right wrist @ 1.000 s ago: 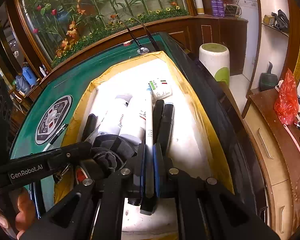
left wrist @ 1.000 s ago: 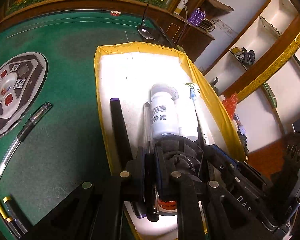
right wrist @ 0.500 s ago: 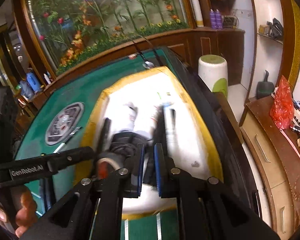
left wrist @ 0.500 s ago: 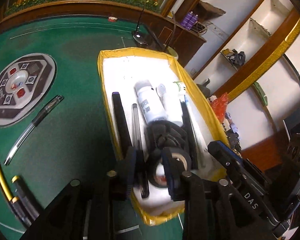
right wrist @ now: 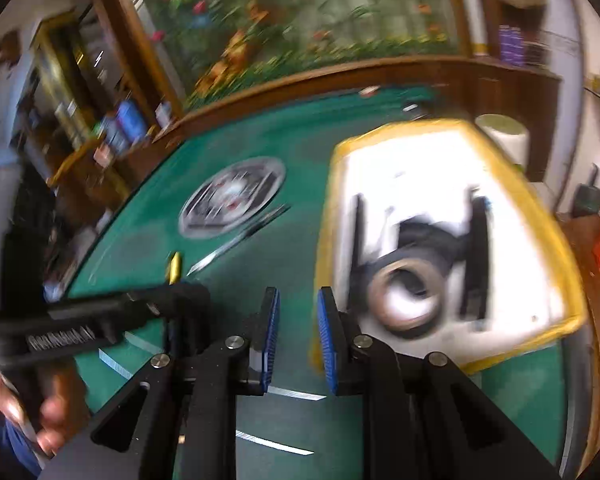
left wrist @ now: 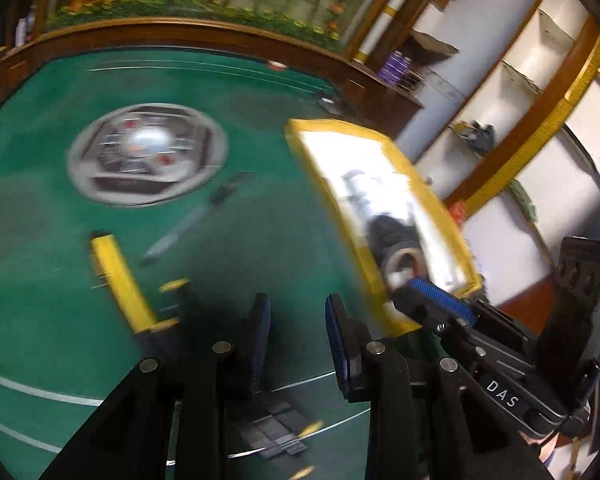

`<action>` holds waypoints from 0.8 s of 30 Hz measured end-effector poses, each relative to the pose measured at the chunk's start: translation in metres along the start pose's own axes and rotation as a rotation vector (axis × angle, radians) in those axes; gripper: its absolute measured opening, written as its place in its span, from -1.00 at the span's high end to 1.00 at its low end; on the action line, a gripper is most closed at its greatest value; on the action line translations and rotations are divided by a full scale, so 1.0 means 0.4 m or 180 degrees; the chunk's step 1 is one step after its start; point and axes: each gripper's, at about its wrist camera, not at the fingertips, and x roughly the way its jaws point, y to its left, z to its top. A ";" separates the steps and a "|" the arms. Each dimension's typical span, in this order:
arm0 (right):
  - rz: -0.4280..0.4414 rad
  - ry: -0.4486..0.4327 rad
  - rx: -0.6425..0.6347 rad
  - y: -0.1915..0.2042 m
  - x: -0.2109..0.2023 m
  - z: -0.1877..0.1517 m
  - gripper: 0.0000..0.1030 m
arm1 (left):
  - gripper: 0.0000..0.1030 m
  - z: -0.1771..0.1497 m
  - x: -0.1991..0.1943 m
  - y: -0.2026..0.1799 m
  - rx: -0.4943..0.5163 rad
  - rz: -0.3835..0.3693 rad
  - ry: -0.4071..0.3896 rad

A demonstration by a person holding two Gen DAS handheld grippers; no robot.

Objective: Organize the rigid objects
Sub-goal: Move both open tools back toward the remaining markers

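Both grippers have pulled back off the yellow-rimmed tray (right wrist: 540, 216), leaving the pens inside it. The left gripper (left wrist: 296, 344) stands open and empty over the green felt counter (left wrist: 60, 208), the tray up and to its right. The right gripper (right wrist: 298, 340), jaws opening and empty, has the tray's round tape roll (right wrist: 408, 300) just right. A slim pen (left wrist: 196, 216) lies on the felt.

Bare green felt (right wrist: 260, 280) left of crowded yellow-rimmed tray (right wrist: 540, 216); pen (right wrist: 240, 240) across it.

Yellow-rimmed white tray (right wrist: 556, 236) on green felt holds tape roll (right wrist: 406, 300), dark pens — silver pen (right wrist: 236, 240) lies outside.
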 end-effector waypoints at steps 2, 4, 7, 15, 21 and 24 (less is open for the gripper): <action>0.0082 0.0153 -0.0142 0.046 0.040 -0.015 0.65 | 0.43 -0.019 -0.024 0.060 -0.0085 0.0115 -0.0025; 0.0164 0.0278 -0.0260 0.083 0.070 -0.033 0.65 | 0.43 -0.037 -0.038 0.128 -0.0236 0.0195 -0.0008; 0.0234 0.0461 -0.0397 0.132 0.115 -0.056 0.65 | 0.43 -0.060 -0.042 0.209 -0.0437 0.0297 0.0031; 0.0211 0.0627 -0.0666 0.197 0.167 -0.064 0.65 | 0.43 -0.086 -0.041 0.277 -0.0596 0.0289 0.0071; 0.0158 0.0717 -0.0851 0.226 0.193 -0.068 0.65 | 0.43 -0.076 -0.021 0.276 -0.0617 0.0265 0.0135; 0.0144 0.0708 -0.0862 0.222 0.191 -0.065 0.65 | 0.43 -0.067 -0.011 0.277 -0.0675 0.0266 0.0173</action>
